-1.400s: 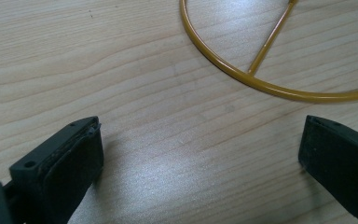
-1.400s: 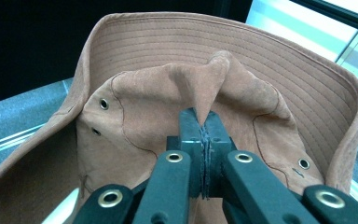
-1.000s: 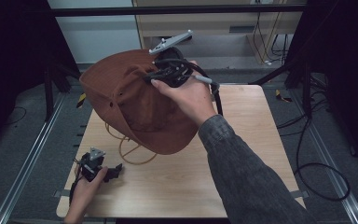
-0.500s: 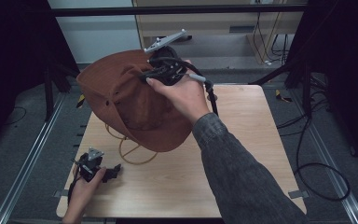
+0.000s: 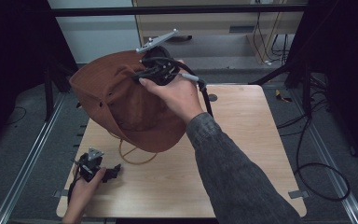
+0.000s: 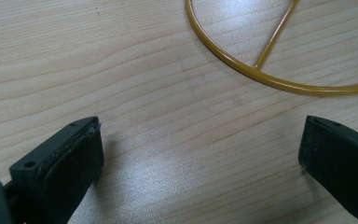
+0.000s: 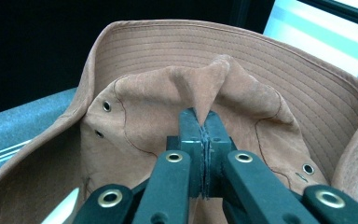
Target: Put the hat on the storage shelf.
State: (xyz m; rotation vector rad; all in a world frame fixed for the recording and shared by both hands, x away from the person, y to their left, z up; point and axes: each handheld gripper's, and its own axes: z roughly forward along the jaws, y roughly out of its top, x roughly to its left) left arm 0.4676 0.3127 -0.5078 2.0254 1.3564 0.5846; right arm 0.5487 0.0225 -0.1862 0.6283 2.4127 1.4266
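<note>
Brown brimmed hat (image 5: 121,100) held up off the table (image 5: 242,140) over its far-left part, tilted, crown side facing the camera in the high view, brim sloping from upper left down toward the table centre; long axis runs roughly far-left to near-centre. Right tongs (image 5: 144,74) are clamped on a pinch of the hat's crown fabric; the right gripper view shows the jaws pressed together with a peak of brown cloth (image 7: 205,88) standing up between them, the stitched brim (image 7: 242,51) curving round behind and metal eyelets (image 7: 106,106) on the crown sides. Right hand (image 5: 175,91) wraps that gripper, grey sleeve (image 5: 233,172) running to the bottom edge. A yellow cord loop (image 5: 133,156) lies on the table just under the hat's lower edge. Left tongs (image 5: 114,170) sit low at the table's near-left corner, held by the left hand (image 5: 81,191), well apart from the hat; the left gripper view shows the jaws wide apart over bare wood, nothing between them, cord loop (image 6: 261,74) ahead of them. Versus one second ago: hat is lifted higher and shifted toward the far-left, the right gripper's grey plate (image 5: 156,41) is further up; left hand and tongs are about the same spot.
</note>
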